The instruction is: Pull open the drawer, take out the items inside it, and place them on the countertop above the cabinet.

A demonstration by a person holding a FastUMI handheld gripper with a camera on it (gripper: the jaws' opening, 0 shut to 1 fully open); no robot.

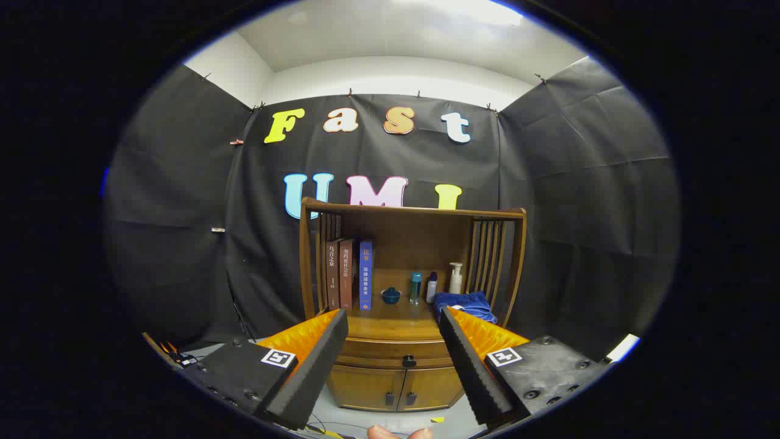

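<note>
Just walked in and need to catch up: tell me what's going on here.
A person is holding a two-finger gripper, fingers open, aimed at a small brown wooden cabinet. Its drawer with the dark round knob sits shut between the fingers, beyond their tips, and nothing is gripped yet. On the wooden countertop above the drawer stand three upright books, a small dark-blue lidded pot, a teal bottle, a white pump bottle and a folded blue cloth.
</note>
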